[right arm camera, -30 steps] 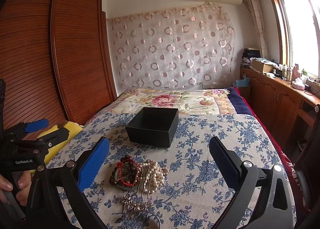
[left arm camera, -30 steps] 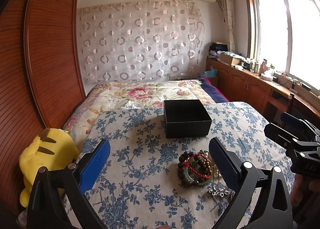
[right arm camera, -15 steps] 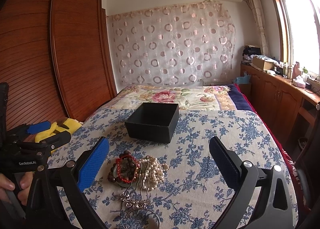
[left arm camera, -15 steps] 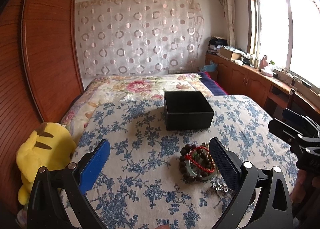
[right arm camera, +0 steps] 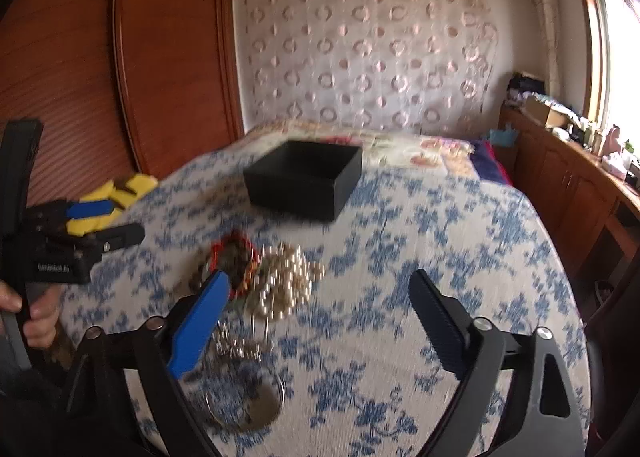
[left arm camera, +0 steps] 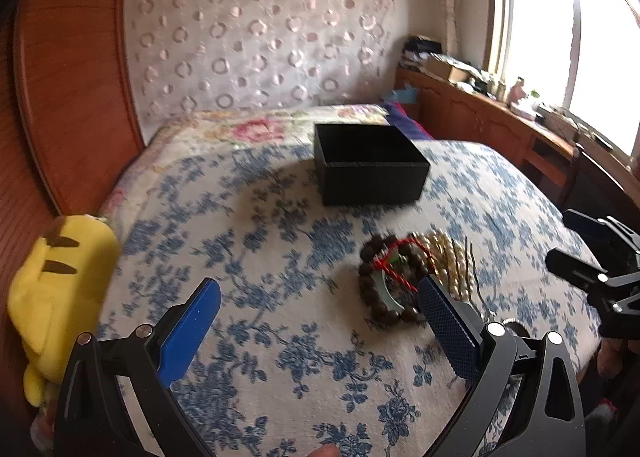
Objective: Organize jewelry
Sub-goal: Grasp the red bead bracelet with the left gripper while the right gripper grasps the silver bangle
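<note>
An open black box [left arm camera: 370, 163] stands on the blue-flowered cloth [left arm camera: 260, 265]; it also shows in the right wrist view [right arm camera: 304, 179]. A jewelry pile lies in front of it: a dark wooden bead bracelet with red cord [left arm camera: 390, 277], a pearl necklace [right arm camera: 286, 283], and a metal ring [right arm camera: 244, 405]. My left gripper [left arm camera: 320, 323] is open and empty, its right finger just in front of the bead bracelet. My right gripper [right arm camera: 318, 315] is open and empty, its left finger over the pile's near edge.
A yellow plush toy [left arm camera: 52, 289] lies at the left edge of the cloth beside a wooden wardrobe [left arm camera: 72, 89]. A floral quilt [left arm camera: 256, 125] lies behind the box. A wooden counter [left arm camera: 500, 117] under the window runs along the right.
Both grippers have tipped downward and moved closer to the jewelry pile. Both stay open and the view is motion-blurred.
</note>
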{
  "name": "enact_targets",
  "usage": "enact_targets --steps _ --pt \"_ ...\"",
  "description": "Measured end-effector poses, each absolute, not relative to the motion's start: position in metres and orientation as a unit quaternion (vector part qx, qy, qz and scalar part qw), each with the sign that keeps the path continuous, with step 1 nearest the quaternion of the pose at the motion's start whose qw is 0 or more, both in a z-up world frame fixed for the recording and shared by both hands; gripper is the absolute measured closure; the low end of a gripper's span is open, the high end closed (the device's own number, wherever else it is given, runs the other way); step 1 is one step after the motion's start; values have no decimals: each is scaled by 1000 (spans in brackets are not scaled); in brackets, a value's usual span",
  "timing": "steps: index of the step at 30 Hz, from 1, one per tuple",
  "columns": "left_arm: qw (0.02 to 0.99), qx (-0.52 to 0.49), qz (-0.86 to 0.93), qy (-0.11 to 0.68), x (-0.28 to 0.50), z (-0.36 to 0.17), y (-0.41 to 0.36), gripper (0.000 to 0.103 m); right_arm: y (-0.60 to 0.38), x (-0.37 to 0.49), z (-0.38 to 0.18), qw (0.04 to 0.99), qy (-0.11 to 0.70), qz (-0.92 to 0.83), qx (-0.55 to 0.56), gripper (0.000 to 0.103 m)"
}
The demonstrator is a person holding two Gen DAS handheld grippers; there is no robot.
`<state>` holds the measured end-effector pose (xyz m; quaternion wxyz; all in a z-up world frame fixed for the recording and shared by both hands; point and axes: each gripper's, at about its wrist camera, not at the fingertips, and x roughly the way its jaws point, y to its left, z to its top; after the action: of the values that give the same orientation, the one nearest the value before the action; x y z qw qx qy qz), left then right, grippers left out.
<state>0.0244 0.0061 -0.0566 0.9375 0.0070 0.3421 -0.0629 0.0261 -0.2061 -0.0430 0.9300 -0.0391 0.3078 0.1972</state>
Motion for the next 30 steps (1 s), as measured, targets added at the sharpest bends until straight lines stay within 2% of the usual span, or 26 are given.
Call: enact_targets --steps 5,13,15,18,22,24,26,28,30 --pt "927 10 -81 366 32 -72 1 8 -203 27 -62 910 346 222 -45 32" --pt "912 -6 -107 395 45 -91 -1 8 -195 27 -84 880 394 257 -63 50" --pt "910 -12 -119 398 48 -92 -2 10 -194 26 -88 874 401 266 -64 53" --pt "904 -27 -138 405 57 -92 -4 18 -193 24 -94 866 411 276 -68 58" --pt "895 -42 -160 414 70 -93 -12 35 -191 24 -100 859 420 282 -75 68" --pt "891 -45 -168 419 76 -94 -17 43 -191 23 -101 861 417 280 -79 70" --pt "888 -46 -175 424 82 -96 -21 64 -192 24 -102 860 418 282 -76 85" --pt "887 -41 -175 426 89 -97 -26 67 -192 24 -103 860 418 283 -79 93" --pt "889 -36 -169 423 95 -96 -28 68 -193 25 -103 861 414 282 -82 95"
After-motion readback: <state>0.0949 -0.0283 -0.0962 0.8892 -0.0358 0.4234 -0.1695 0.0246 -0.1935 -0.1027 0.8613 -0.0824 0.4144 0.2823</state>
